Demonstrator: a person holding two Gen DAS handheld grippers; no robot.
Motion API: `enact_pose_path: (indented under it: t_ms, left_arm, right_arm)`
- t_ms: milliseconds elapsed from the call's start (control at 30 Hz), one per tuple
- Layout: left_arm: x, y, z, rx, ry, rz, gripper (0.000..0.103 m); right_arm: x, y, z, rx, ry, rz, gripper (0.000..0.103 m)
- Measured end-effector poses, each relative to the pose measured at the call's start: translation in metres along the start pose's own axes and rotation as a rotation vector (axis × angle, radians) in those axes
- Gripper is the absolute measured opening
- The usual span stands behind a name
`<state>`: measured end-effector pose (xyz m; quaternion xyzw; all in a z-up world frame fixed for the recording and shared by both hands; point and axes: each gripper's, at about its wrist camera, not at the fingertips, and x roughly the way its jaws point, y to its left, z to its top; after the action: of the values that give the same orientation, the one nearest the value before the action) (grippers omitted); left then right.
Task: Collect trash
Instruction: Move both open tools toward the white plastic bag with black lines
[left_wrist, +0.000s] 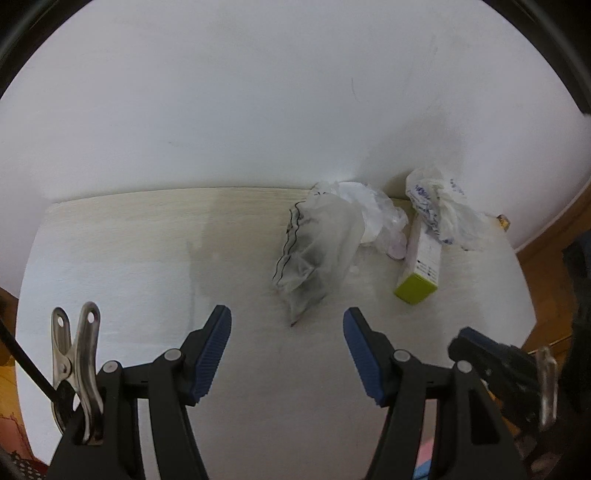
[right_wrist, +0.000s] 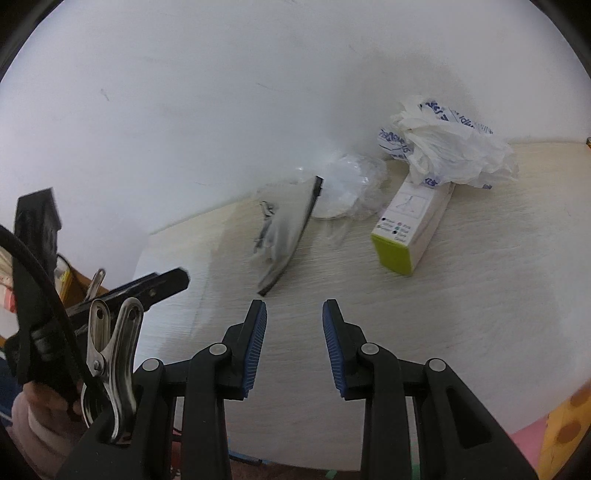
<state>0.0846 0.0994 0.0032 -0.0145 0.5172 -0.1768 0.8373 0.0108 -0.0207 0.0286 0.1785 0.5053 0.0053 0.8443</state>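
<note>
Both grippers open, holding nothing: left gripper (left_wrist: 287, 325), right gripper (right_wrist: 294, 317), above tabletop (left_wrist: 129, 258) near front edge. 3 trash items by back edge: clear bag (left_wrist: 314, 254), box (left_wrist: 421, 266), crumpled wrapper (left_wrist: 439, 206) touching box's far end.

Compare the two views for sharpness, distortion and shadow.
Left wrist view: the clear bag is fairly sharp, the table edge bows from the fisheye, and the corners are black. Right wrist view: the same bag is smeared, the box is crisper, with soft shadow on the wall.
</note>
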Motion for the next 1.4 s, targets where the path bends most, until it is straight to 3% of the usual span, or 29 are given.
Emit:
enact_pose_path:
  t_ms: [233, 433, 733, 1167, 1400]
  left_arm:
    - [0.050, -0.014, 0.016, 0.010, 0.043, 0.019, 0.066]
    - [0.064, -0.026, 0.022, 0.017, 0.045, 0.015, 0.067]
    - [0.096, -0.026, 0.020, 0.046, 0.067, 0.126, 0.068]
    - [0.079, 0.019, -0.010, -0.008, 0.086, 0.105, 0.062]
    - [0.056, 0.031, -0.023, -0.071, 0.042, 0.091, 0.062]
  right_arm:
    - [0.018, -0.035, 0.013, 0.031, 0.030, 0.022, 0.033]
    - [0.025, -0.052, 0.021, 0.034, 0.040, 0.038, 0.034]
    - [0.034, -0.056, 0.036, 0.015, 0.055, 0.065, 0.034]
    - [0.066, -0.034, 0.058, -0.083, 0.096, 0.114, 0.034]
    - [0.103, 0.011, 0.082, -0.253, 0.124, 0.160, 0.034]
